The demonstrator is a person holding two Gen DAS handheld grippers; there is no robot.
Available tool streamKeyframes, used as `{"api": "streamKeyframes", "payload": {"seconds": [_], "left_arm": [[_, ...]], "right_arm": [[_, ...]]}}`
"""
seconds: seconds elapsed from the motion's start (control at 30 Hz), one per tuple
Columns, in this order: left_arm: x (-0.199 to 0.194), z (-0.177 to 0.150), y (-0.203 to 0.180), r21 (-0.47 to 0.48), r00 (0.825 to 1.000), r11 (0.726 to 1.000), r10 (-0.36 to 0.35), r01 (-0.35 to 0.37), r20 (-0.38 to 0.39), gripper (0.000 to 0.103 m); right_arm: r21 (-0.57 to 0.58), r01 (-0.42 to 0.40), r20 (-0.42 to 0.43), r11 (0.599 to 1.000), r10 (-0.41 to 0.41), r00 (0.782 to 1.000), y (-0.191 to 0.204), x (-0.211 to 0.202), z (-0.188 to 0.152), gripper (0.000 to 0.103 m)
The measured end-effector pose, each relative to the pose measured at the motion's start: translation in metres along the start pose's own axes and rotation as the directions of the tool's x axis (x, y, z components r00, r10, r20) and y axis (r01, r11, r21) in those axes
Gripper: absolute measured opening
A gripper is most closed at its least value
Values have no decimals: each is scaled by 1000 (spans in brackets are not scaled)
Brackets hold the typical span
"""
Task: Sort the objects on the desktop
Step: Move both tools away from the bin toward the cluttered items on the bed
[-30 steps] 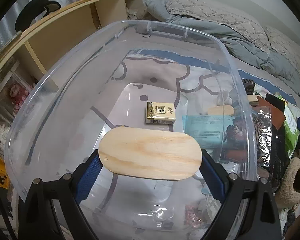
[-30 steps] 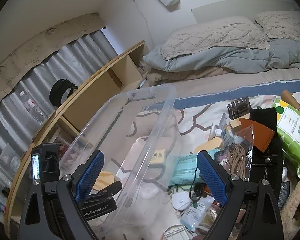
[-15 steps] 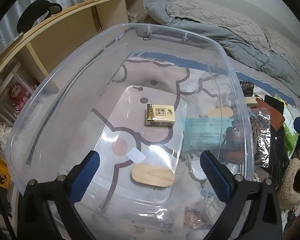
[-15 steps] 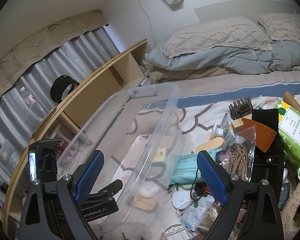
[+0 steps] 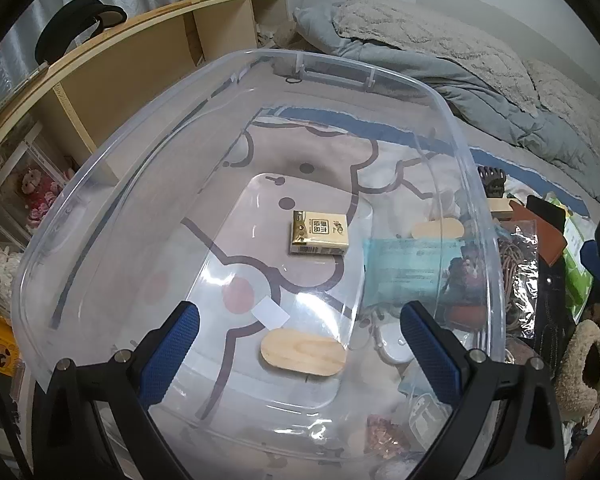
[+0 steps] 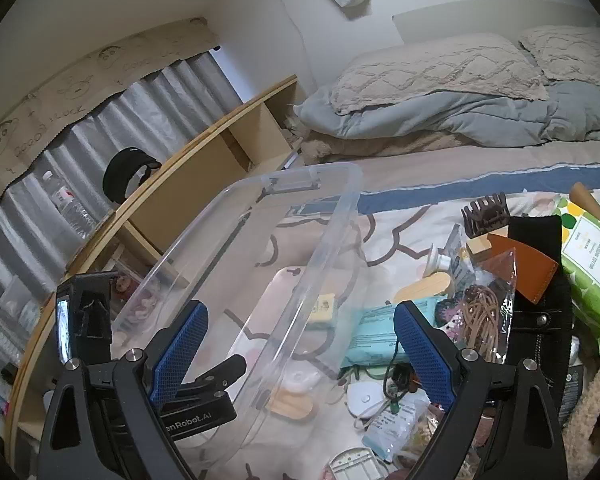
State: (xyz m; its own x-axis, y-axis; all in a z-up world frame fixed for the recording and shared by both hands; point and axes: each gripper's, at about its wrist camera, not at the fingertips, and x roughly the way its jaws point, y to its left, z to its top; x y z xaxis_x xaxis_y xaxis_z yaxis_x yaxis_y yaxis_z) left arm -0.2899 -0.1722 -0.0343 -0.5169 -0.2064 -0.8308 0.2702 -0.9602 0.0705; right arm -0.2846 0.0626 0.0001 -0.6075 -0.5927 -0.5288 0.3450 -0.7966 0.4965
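Clutter (bags, cords) at lower right risked snagging the right gripper point(image 6: 300, 348), spread and empty. Left gripper point(image 5: 300, 348), jaws just opened, empty; wooden oval point(image 5: 303, 352) lay inside clear bin point(image 5: 480, 208), lower centre.

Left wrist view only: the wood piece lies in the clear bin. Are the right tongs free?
Observer: Yes. The right tongs are open, with nothing between them.
Operator: Anything loose near the bin that I can't make out?
Observer: A white sectioned tray lies among the clutter just outside it.
Operator: And on top of the shelf?
Observer: A water bottle stands there, against the curtain.
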Motion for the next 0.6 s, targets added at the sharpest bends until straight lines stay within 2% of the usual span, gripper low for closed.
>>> {"api": "streamKeyframes", "payload": {"seconds": [0.2,0.33,0.6], "left_arm": [[-6,-1,0,3,999,1000,-2,2,32,101],[-17,-1,2,-3,997,1000,-16,16,74,101],[-55,-2,7,-33,978,995,-85,93,189,101]], "right_arm": [[-39,12,28,999,-11,1000,3,-1,-1,94],[-25,23,34,999,-22,999,-1,-2,0,94],[-69,77,125,995,-68,990,-2,-38,11,94]]}}
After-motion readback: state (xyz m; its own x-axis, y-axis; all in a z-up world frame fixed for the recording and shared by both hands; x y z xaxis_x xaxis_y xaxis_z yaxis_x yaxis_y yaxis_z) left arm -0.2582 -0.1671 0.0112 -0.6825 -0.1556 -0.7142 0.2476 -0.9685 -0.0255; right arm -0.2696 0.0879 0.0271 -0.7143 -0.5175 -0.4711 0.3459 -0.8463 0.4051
